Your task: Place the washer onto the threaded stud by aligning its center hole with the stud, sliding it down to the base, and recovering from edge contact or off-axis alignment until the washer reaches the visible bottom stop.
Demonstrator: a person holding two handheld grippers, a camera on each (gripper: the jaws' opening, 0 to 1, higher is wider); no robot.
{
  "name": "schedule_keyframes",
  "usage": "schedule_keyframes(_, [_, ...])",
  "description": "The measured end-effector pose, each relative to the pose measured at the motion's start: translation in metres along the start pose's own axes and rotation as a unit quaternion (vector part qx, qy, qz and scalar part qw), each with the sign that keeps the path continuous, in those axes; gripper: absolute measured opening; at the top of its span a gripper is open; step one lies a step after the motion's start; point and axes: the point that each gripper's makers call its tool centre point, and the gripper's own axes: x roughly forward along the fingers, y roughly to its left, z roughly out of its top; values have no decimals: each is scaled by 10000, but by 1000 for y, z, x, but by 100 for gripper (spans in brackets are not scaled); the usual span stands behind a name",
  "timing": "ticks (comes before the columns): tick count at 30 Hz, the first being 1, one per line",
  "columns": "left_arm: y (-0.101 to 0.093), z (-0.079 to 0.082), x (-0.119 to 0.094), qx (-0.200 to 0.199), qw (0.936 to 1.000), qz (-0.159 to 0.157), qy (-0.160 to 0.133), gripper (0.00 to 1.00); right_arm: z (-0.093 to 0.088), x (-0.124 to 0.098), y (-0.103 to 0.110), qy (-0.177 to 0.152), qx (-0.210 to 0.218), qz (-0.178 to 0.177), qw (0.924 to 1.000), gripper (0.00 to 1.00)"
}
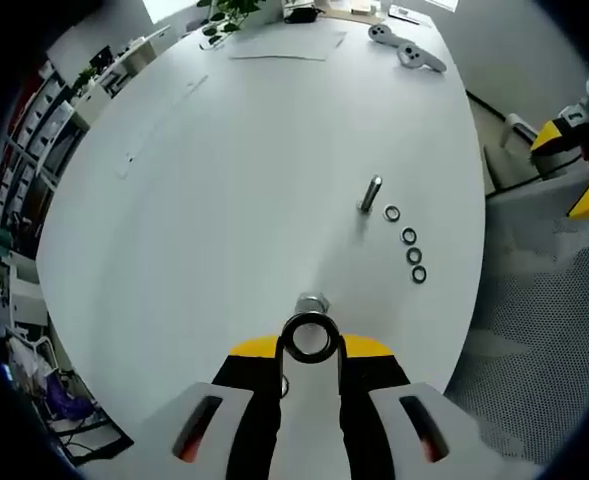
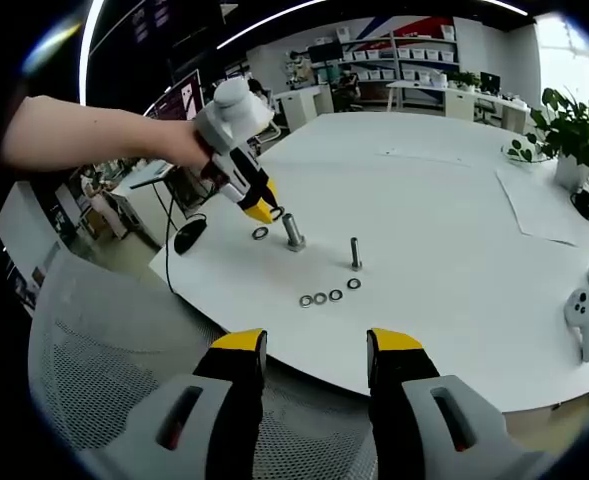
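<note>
The left tongs (image 1: 309,345) pinch a flat silver metal washer (image 1: 308,337) edge-on, hovering just above a short grey threaded stud (image 1: 312,303) on the white round bench (image 1: 224,180). With the ring tilted, its rim could catch the stud's top and slip from the grip. The right tongs (image 2: 314,350) are spread and empty, well back at the bench edge. Four spare washers (image 2: 328,294) lie by a second upright stud (image 2: 355,252).

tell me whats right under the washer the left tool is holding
In the left gripper view, the washer is held upright in the left tool, with the top of a threaded stud just beyond it. The stud's base is covered; whether they touch can't be told.
</note>
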Motion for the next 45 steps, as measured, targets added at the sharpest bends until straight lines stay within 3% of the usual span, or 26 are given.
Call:
schedule_keyframes(17, [-2,11,12,143,9999,-17,67,19,0,0,0,-6,-1,15,10000,43])
schedule_keyframes(34, [-6,5,36,421,9984,-33,373,19,-1,1,1,8,-26,33,10000,42])
schedule_keyframes(45, [-6,-1,56,350,9980,3,529,19,-1,1,1,15,-10,61,10000,42])
